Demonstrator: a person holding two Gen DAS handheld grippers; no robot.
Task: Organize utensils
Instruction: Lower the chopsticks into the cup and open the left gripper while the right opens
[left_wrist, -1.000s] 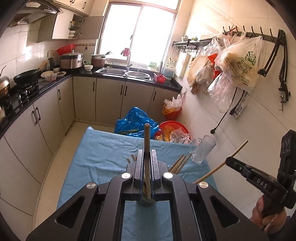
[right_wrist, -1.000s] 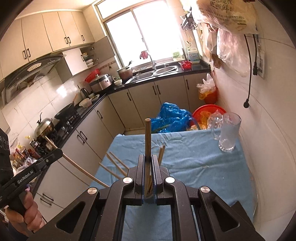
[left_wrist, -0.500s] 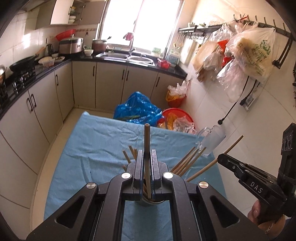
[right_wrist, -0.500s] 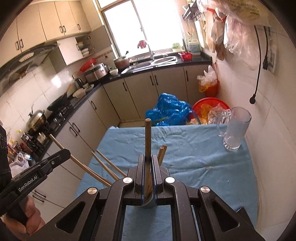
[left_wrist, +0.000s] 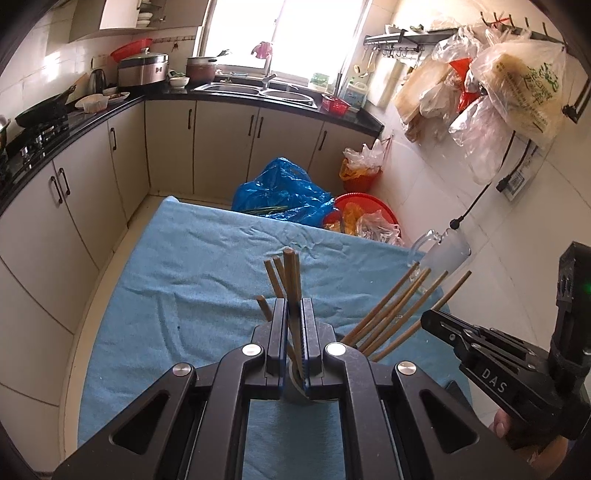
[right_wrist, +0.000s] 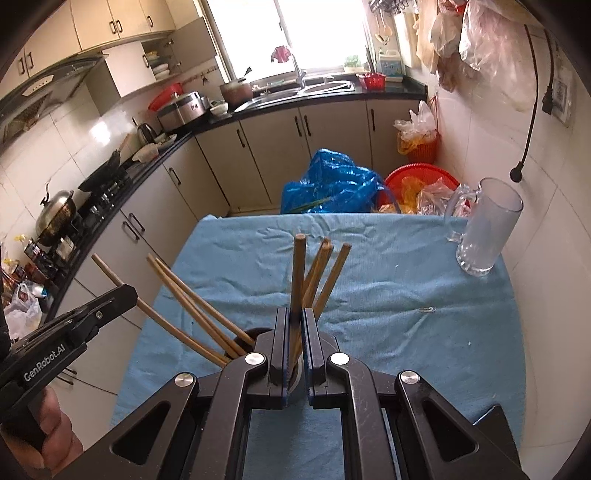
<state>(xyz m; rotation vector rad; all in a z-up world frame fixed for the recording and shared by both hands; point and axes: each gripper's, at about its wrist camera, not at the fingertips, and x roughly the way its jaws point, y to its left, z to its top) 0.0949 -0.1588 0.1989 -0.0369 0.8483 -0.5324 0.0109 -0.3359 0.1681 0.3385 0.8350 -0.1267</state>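
- The left tool (left_wrist: 294, 332) is clenching one chopstick (left_wrist: 291, 291) between its closed jaws; the stick is running up and forward along the tool's own line, its lower end dipping toward the holder (left_wrist: 295, 380) just beneath the jaws.
- The right tool (right_wrist: 294, 332) is gripping a second chopstick (right_wrist: 297, 280) in the same way, jaws closed on it, with its lower end over the dark holder mouth (right_wrist: 258, 334) that is showing just left of its fingers.
- Both sticks are lying nearly along the pointing line of their tools, steeply tilted, so the coming move looks like a short lowering along that axis, then letting go.
- Other chopsticks (right_wrist: 192, 310) are already leaning in the holder, fanning out to either side.
- The holder is sitting on the blue cloth (right_wrist: 406, 295) of the desk; the glass mug (right_wrist: 487, 232) is standing well apart at the far right corner.
- Both hands are angling their tools downward, side by side and about equally near the holder.
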